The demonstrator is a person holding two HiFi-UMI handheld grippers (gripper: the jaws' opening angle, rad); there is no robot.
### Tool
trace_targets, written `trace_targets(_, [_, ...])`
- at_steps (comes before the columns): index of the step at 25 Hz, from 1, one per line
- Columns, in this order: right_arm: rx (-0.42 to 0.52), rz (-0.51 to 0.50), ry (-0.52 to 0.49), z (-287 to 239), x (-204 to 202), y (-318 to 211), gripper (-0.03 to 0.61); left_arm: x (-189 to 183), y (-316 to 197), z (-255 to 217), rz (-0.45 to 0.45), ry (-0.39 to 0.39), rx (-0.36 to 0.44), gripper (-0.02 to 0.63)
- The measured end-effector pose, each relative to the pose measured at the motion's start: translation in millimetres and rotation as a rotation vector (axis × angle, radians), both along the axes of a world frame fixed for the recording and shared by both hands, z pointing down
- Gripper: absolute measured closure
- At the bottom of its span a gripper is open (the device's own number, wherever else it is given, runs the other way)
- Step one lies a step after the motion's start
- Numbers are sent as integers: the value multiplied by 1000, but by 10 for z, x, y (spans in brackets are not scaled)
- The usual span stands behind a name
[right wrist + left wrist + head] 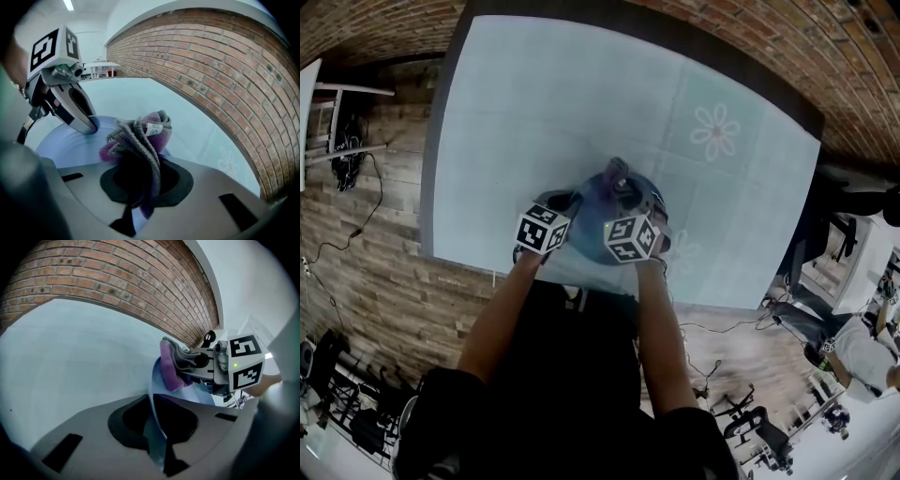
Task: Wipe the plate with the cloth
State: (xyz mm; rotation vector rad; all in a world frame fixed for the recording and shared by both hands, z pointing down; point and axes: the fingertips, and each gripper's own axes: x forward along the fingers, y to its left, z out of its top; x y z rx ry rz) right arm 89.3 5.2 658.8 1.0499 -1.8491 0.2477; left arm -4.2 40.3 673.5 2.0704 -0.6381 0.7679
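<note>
Two grips hold: our left gripper (155,427) clamps the pale blue round plate (153,392) by its near-left rim, our right gripper (140,187) pinches the bunched purple-grey cloth (140,136) against it. We judge the wiping underway, unfinished.

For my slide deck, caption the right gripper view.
Right claw holds a bunched purple-grey cloth on the pale blue plate while the left claw clamps its rim.

Much of plate (591,202) covered from above; cloth (140,136) end buried between jaws
</note>
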Motion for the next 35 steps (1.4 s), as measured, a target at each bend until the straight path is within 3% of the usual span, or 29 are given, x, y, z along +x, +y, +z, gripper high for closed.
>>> trace_targets(9, [-4,69,117,13,369,110,512,3,-10,6,3,7,-18,563])
trace_targets(20, [-16,11,313,36,604,355,514,-1,-10,4,-1,3,-3,563])
trace_targets(35, [-118,-47,395,28,739,982,514,-7,-14,3,-22,14,-28,565])
